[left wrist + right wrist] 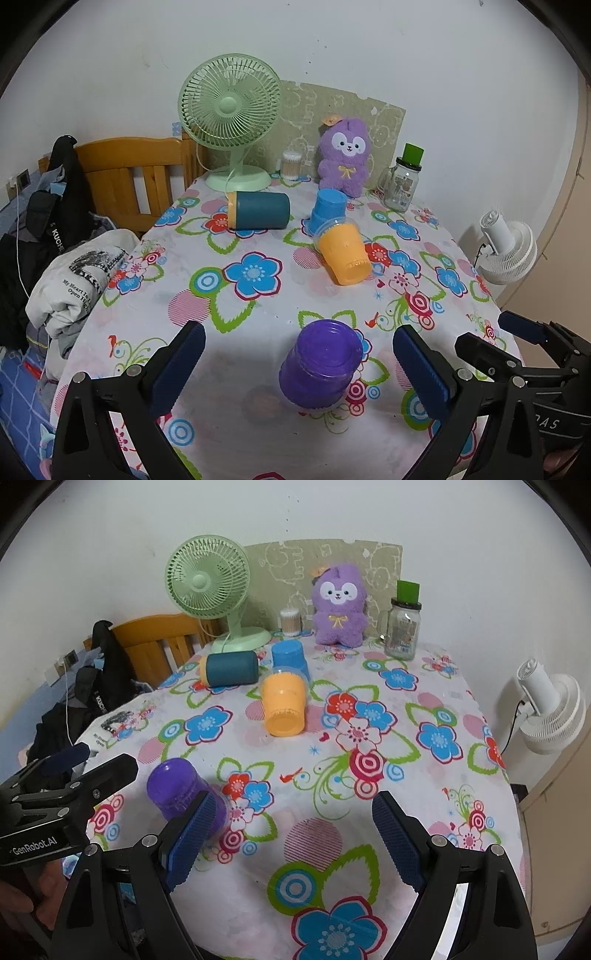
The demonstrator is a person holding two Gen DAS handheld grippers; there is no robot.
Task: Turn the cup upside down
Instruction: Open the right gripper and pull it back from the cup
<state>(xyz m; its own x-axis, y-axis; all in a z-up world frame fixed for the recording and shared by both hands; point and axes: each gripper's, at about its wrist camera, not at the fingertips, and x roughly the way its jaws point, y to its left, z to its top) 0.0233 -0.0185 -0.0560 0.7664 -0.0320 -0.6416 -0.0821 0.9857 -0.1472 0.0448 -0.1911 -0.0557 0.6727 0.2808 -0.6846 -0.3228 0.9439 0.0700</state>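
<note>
A purple cup stands upside down on the floral tablecloth, between the wide-open fingers of my left gripper, not touched. It also shows in the right wrist view, left of my open, empty right gripper. An orange cup lies on its side mid-table. A teal cup with an orange rim lies on its side further back. A blue cup stands upside down behind the orange one.
At the back stand a green fan, a purple plush toy, a glass jar with a green cap and a cotton-swab tub. A wooden chair with clothes is left; a white fan is right.
</note>
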